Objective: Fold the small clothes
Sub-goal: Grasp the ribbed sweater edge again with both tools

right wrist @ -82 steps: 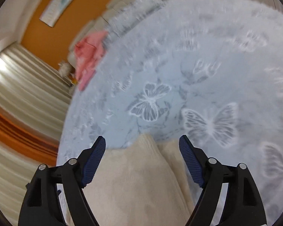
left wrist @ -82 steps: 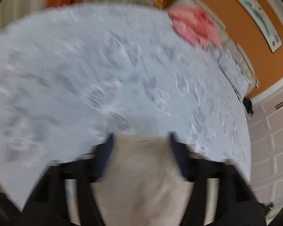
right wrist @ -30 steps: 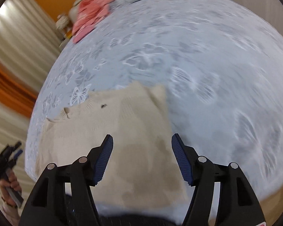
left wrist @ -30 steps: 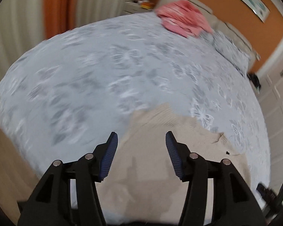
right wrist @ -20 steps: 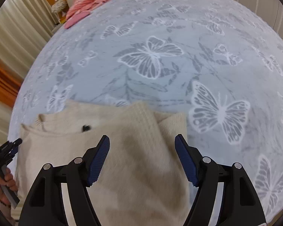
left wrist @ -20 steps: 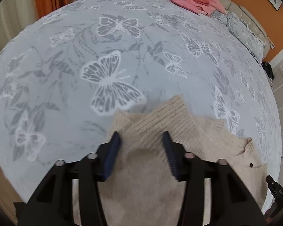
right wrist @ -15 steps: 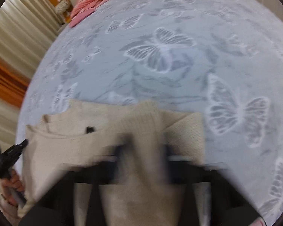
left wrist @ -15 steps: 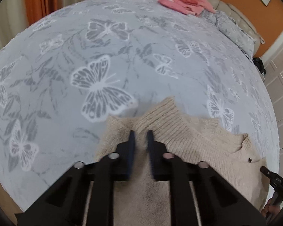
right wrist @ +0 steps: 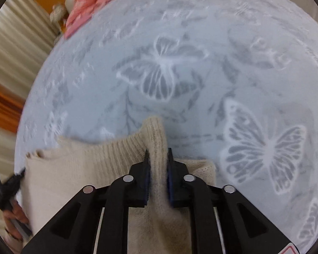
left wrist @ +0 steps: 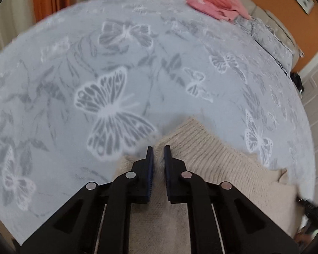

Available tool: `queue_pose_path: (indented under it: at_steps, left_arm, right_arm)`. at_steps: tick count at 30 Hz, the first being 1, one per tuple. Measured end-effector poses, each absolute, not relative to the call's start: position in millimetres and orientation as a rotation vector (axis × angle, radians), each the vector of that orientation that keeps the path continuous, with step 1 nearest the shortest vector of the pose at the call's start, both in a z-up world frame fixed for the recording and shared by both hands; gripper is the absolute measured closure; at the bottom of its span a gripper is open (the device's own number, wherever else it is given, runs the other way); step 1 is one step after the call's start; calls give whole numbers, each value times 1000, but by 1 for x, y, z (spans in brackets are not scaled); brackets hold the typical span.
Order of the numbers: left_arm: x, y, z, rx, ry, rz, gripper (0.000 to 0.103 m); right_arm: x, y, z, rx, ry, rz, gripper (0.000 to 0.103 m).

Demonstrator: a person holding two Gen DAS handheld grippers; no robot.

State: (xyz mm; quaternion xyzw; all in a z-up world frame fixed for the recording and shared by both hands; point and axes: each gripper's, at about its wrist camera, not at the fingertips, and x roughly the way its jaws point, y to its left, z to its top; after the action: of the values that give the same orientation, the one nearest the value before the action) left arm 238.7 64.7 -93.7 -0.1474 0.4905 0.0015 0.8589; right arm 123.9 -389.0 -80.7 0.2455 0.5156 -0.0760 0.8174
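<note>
Down at the near edge of the bed (left wrist: 120, 48), both claws have just clamped onto the cream sweater (left wrist: 218, 160): left claw (left wrist: 158, 148) pinching one ribbed corner, right claw (right wrist: 158, 152) the other, jaws nearly closed on knit. Looks ready to lift for a fold. Its long axis probably runs claw to claw, neckline to the side.

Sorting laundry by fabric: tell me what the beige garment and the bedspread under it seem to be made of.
Beige sweater: a soft knit, likely wool or acrylic; ribbed rows and a fuzzy matte surface show. Bedspread: a smooth, thin woven or printed cloth, perhaps cotton or polyester; flat matte pale blue with grey-white butterflies, no visible pile. The exact fibre cannot be told.
</note>
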Motion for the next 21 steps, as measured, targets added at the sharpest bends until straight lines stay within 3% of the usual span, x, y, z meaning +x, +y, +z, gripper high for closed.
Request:
queue_pose_path:
  at_steps: [2,4,6,10,16,17,18,19,20,21]
  left_arm:
    - [229,65,-75,-309,996,-11,90]
    - [219,65,-57,-312,956,-17,92]
    - [213,54,-39,-318,916,-67,89]
    - [226,6,-37,-321,978,-190,79]
    - [266,-52,-84,-207,1146,-210,77]
    - [272,-58,-90,-161,1146,-197,78]
    - [274,-59,-95,-131,1142,-186,79]
    - [278,-61,-100,-100,1142,-174,89]
    - [282,-59,-105,-85,1138,-154,91]
    - [285,-54,-108,-102,1133,-143,103]
  right_arm:
    - [111,-388,-59,508,1045,-212,65]
    - [94,-375,-28,462,940,-202,63]
    - [103,-357,-19,457,949,-110,63]
    - [145,-296,-36,383,1064,43,62]
    - [200,-252,-75,187,1160,3,39]
    - [205,-253,-80,157,1169,-7,39]
    - [208,-253,-93,130,1198,7,58]
    - [209,-253,-98,125,1199,33,61]
    - [208,-254,-94,114,1176,46,82]
    - [211,-256,-93,117,1172,51,92]
